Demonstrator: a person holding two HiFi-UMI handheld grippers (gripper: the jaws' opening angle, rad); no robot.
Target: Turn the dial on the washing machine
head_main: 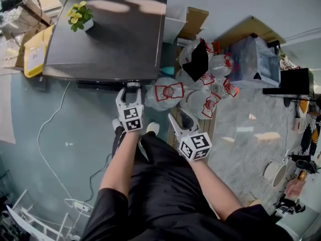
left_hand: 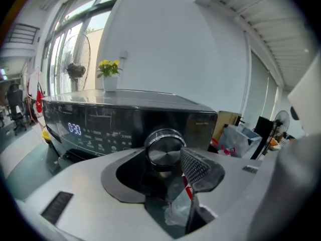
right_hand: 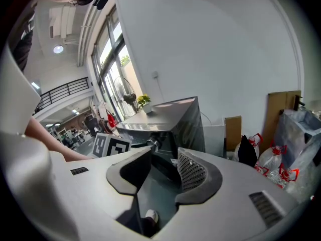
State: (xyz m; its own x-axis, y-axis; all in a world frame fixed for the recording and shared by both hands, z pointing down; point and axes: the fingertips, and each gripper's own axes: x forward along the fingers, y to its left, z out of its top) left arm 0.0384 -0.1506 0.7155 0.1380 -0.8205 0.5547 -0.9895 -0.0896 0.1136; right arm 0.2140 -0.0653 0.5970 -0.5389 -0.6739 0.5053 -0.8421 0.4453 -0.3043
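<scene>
The dark washing machine stands ahead of me, its lit control panel showing a time readout. Its round metal dial sits between the jaws of my left gripper. The ribbed right pad lies against the dial's right edge, so the gripper is shut on the dial. In the head view, the left gripper reaches the machine's front edge and covers the dial. My right gripper hangs lower to the right, away from the machine. Its jaws stand open with nothing between them.
A potted yellow plant stands on the machine's top. Clear bags with red handles and cardboard boxes crowd the floor right of the machine. A yellow container is at its left. A white cable runs to a power strip.
</scene>
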